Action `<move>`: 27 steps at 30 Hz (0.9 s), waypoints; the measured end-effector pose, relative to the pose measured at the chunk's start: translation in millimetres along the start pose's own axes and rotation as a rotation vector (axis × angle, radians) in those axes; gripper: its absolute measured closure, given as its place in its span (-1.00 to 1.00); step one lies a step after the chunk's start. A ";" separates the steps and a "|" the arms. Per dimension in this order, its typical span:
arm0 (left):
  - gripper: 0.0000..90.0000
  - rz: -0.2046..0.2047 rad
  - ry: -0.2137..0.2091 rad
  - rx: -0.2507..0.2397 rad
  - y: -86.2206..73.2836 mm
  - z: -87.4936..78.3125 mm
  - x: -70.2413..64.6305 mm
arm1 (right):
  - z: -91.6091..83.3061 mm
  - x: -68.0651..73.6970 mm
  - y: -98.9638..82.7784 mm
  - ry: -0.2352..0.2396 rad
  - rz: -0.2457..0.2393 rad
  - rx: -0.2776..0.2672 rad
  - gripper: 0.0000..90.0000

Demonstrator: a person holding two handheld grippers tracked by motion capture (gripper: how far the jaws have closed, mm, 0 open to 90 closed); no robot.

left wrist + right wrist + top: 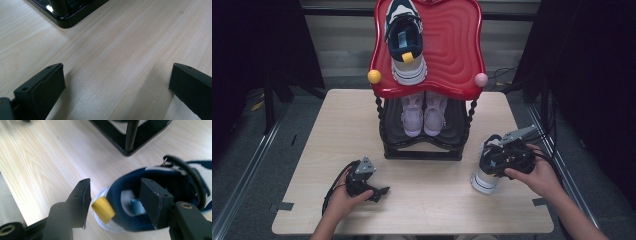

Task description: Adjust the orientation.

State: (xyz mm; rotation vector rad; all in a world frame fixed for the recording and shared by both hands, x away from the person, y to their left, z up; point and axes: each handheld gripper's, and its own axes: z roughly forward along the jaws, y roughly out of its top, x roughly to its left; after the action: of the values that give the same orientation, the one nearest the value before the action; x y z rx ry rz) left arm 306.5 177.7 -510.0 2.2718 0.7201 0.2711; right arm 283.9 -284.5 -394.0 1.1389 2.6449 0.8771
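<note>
High view overhead, gripper views close, sharing table (422, 195)

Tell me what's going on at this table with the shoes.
A person is working with a gripper in each hand. The right gripper straddles the heel of a navy and white sneaker standing on the table, jaws not pressing it. Its mate sits on the red top shelf of the rack; a pale pair sits below. The left gripper rests open.
</note>
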 end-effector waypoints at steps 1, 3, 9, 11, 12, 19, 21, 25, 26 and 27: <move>-1.00 0.000 -0.001 0.000 0.0 0.0 0.0 | 0.8 0.4 -0.9 0.005 0.006 0.020 -0.06; -1.00 0.000 -0.001 0.000 0.0 0.1 0.0 | 3.2 0.4 -2.3 0.028 -0.008 0.056 -0.06; -1.00 0.000 -0.002 -0.001 0.0 0.1 0.0 | 9.7 1.7 -0.1 0.048 -0.053 0.140 -0.01; -1.00 0.000 0.000 0.000 0.0 0.0 0.0 | 12.8 1.3 2.0 0.049 -0.062 0.171 0.03; -1.00 0.000 0.000 0.000 0.0 0.0 0.0 | 13.9 1.0 3.1 0.047 -0.063 0.182 0.06; -1.00 0.000 0.000 0.000 0.0 0.0 0.0 | 21.2 -1.3 8.4 0.048 -0.056 0.251 0.12; -1.00 0.000 -0.001 0.000 0.0 0.0 0.1 | 22.9 -1.9 10.1 0.054 -0.051 0.267 0.13; -1.00 0.000 -0.001 0.000 0.0 0.0 0.1 | 26.2 -1.6 14.1 0.057 -0.054 0.309 0.16; -1.00 0.000 -0.001 0.000 0.0 0.0 0.1 | 27.0 -1.9 15.0 0.058 -0.056 0.316 0.17; -1.00 -0.001 -0.002 -0.002 -0.1 0.1 0.0 | 28.2 -1.9 15.6 0.060 -0.052 0.323 0.17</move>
State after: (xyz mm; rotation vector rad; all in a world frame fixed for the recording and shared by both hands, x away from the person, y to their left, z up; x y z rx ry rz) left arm 306.6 177.7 -510.1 2.2699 0.7199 0.2690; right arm 304.4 -264.3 -408.7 1.1146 2.9274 0.4931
